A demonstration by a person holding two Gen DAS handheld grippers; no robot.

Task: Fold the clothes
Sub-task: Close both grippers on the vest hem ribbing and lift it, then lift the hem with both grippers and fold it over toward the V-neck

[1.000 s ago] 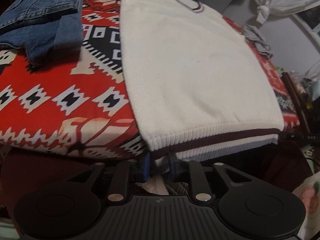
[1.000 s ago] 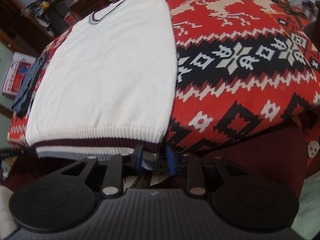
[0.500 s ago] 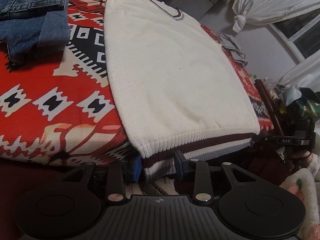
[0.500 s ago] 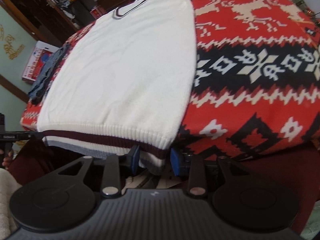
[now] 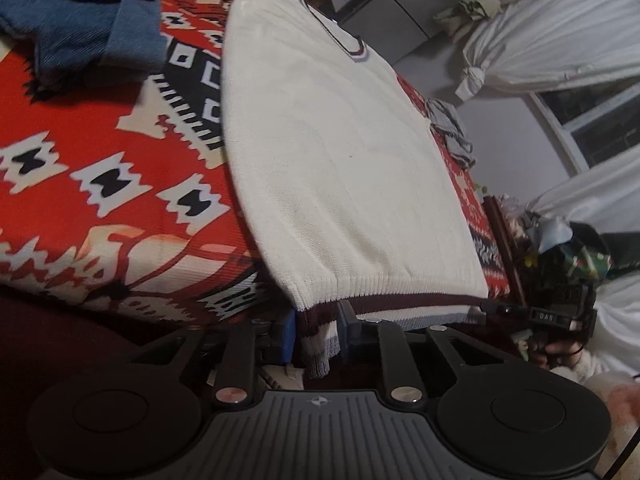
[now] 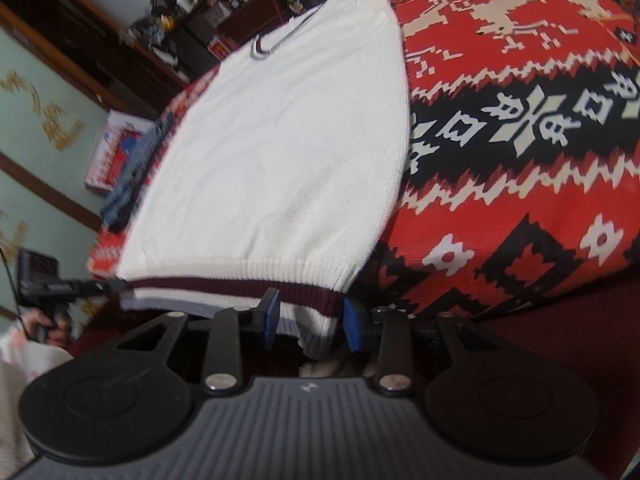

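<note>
Starting at the left: folded jeans (image 5: 80, 28) parked at the far corner of the red patterned blanket (image 5: 100, 184), well apart from the work, probably so as not to crowd it. Then a broad strip of bare blanket, open room on that side. Next, the cream sweater (image 5: 340, 168), spread flat and narrow, neckline (image 5: 356, 50) away, striped hem (image 5: 400, 302) toward the near edge and hanging just over it, which leaves both hem corners reachable from below. Left gripper (image 5: 317, 330) straddling the left hem corner, blue pads apart, cloth drooping loose between them, not pinched. Right gripper (image 6: 312, 320) set the same way at the right hem corner, pads wider apart, nothing clamped.

Fits two readings: about to nip both corners for carrying the hem toward the neckline, or just let go after tugging the sweater straight. Cannot settle which.

Further right, more bare blanket beside the sweater's long edge; a crumpled grey cloth (image 5: 452, 132) near the bed's far right side.
</note>
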